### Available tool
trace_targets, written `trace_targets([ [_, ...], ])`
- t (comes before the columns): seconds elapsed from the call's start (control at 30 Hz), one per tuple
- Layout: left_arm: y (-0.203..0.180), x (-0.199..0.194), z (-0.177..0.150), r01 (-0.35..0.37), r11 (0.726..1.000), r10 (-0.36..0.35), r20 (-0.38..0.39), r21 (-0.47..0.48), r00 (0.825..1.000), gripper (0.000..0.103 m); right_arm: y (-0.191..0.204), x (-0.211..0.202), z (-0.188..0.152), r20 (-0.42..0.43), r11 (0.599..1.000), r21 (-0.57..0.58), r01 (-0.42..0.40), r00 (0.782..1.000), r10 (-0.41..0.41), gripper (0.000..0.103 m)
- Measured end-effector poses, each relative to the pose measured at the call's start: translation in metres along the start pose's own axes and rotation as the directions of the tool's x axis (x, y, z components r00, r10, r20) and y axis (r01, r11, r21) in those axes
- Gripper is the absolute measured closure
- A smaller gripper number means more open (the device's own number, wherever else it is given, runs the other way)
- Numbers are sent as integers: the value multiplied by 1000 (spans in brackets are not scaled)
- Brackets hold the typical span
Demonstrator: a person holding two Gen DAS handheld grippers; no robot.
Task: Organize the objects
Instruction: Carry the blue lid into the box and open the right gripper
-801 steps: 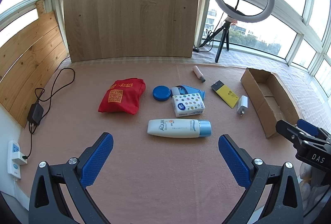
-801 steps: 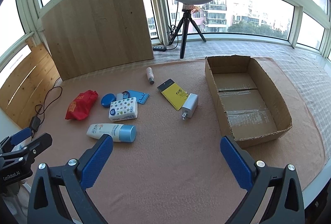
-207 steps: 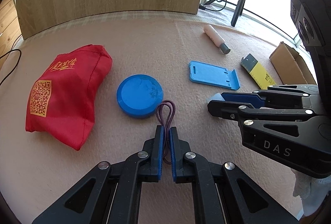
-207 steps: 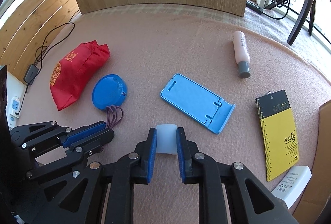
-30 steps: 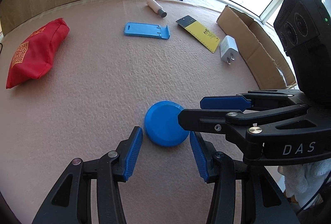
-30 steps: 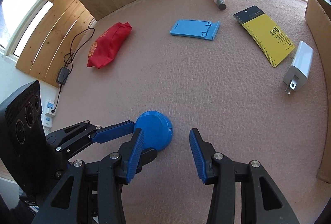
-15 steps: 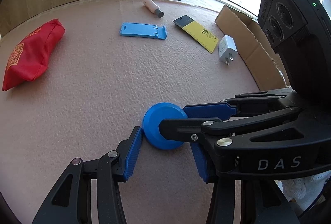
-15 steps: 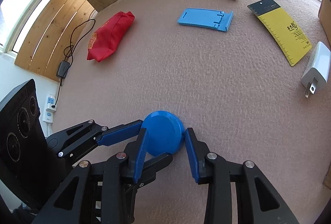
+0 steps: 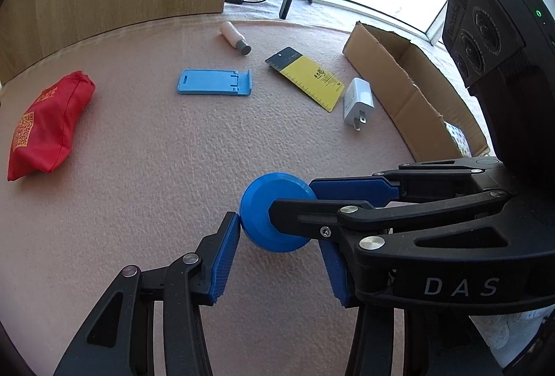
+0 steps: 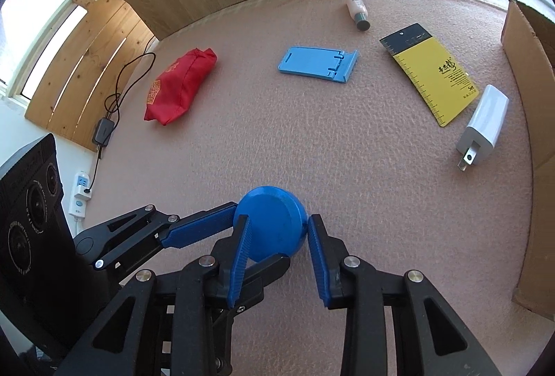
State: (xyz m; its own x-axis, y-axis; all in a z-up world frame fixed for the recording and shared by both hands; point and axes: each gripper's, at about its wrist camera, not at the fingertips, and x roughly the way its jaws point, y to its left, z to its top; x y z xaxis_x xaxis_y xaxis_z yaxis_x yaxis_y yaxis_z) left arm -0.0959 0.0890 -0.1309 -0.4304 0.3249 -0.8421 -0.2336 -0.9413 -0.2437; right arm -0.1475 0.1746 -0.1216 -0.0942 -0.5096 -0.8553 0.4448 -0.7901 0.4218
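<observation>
Your right gripper [image 10: 275, 237] has both blue pads against the rim of the blue round tin [image 10: 270, 223], which sits tilted up off the pink mat [image 10: 312, 150]. Your left gripper [image 10: 222, 219] comes in from the left, one pad touching the tin's left edge. Beyond: red pouch [image 10: 180, 86], blue phone stand [image 10: 317, 64], small bottle [image 10: 357, 9], yellow ruler card [image 10: 432, 72], white charger [image 10: 484, 126] just beside the cardboard box [image 10: 530, 63] wall at right.
</observation>
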Motion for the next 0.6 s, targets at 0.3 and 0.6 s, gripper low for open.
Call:
trace_targets([
  [0.3, -52, -6, 38, 31, 994, -37, 54, 104, 998, 53, -28, -57, 4, 117, 999, 37, 40, 992, -44, 72],
  [0.6, -120, 8, 83, 82, 977, -101, 85, 199, 991, 53, -77, -111, 9, 213, 990, 105, 92, 971, -112, 72],
])
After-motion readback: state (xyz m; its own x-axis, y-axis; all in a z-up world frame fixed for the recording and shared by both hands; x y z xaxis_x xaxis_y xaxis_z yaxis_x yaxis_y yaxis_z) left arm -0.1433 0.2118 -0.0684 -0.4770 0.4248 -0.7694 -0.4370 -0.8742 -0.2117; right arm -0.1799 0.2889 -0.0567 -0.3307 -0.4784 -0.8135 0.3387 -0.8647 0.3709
